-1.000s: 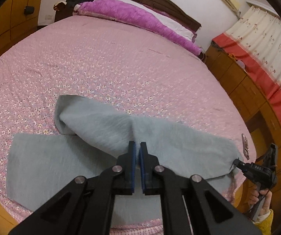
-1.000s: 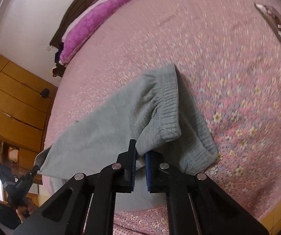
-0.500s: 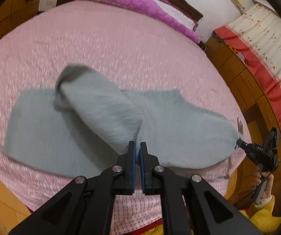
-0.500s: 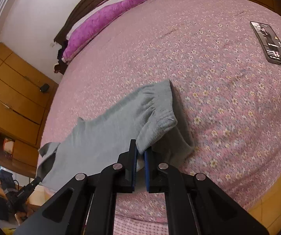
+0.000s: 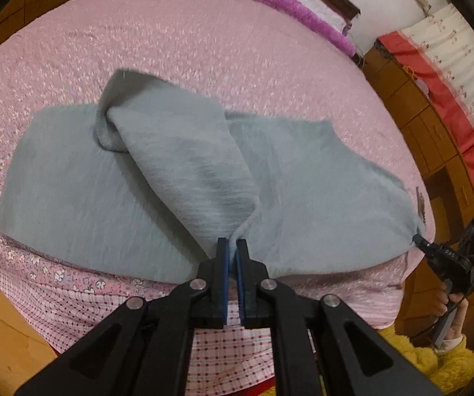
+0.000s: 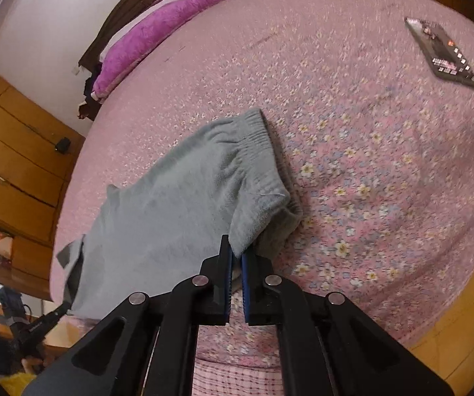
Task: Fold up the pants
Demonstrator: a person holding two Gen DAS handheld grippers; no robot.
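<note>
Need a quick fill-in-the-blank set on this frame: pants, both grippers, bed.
1. The pants are ____ in colour.
2. The left gripper is shut on the ____.
3. The right gripper grips the pants at their ribbed ____ end.
4. The dark phone lies on the ____.

Missing words: grey; pants; waistband; bed

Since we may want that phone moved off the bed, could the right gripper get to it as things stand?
Probably not yet: the right gripper is shut on the pants waistband, and the phone lies far across the bedspread. Nothing lies between them, but it would have to release first.
</note>
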